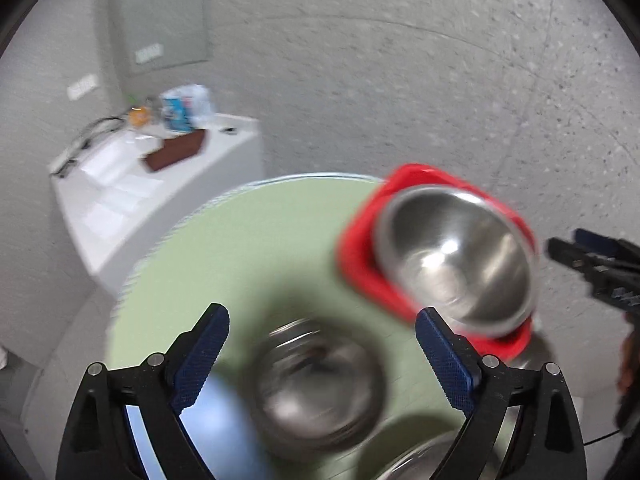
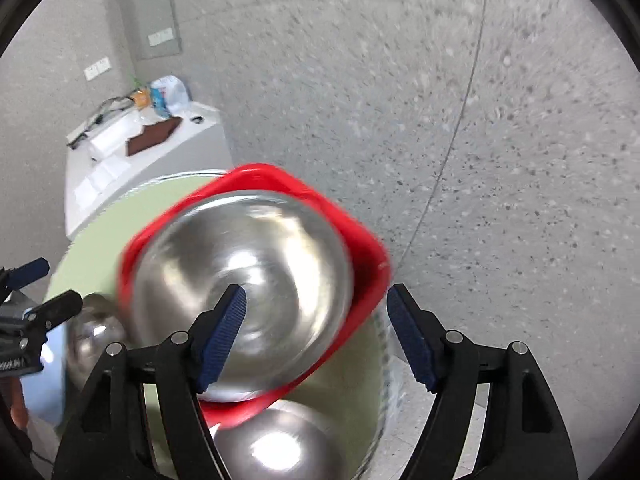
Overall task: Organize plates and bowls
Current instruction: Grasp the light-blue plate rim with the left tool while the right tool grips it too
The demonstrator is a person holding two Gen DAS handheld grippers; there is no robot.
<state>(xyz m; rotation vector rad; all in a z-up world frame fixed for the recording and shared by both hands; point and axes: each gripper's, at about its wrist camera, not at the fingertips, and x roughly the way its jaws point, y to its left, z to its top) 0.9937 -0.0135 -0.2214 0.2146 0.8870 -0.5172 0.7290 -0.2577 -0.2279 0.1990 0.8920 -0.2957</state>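
Gripper (image 1: 322,334) open; wall label (image 1: 149,53) perhaps unreadable.

green table (image 1: 248,240) bare at left, red plate (image 1: 356,264) and steel bowl (image 1: 456,256) crowding right

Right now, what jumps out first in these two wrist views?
The red square plate with a big steel bowl sitting in it, at the far edge of the round green table. Nearer, a smaller steel bowl sits below the left gripper, whose blue fingers stand wide apart with nothing between them.
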